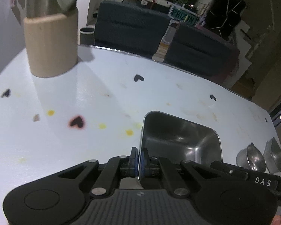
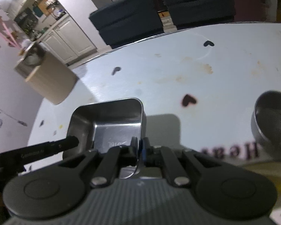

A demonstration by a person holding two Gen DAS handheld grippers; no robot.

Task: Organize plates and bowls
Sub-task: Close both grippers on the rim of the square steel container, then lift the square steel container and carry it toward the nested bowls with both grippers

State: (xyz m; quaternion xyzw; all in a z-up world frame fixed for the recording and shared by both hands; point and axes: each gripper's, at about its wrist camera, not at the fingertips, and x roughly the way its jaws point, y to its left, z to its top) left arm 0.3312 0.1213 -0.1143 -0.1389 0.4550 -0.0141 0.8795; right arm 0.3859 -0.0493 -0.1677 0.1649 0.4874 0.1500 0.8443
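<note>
Your left gripper (image 1: 139,162) is pinched tight on the left wall of the square steel bowl (image 1: 179,136). The bowl fills the lower middle of that frame, and its long side runs away from you toward the upper right. Your right gripper (image 2: 140,151) is clamped on the opposite wall of the same bowl (image 2: 110,123). Both hands tip down at the white table (image 1: 65,146). A round steel bowl (image 2: 271,118) waits at the right edge of the right view, nearer your right hand.

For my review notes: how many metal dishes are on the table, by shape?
Rectangular tray: 1, both claws shut on its rim
Round bowl: 1
Angular dish: 1
Total: 3
</note>
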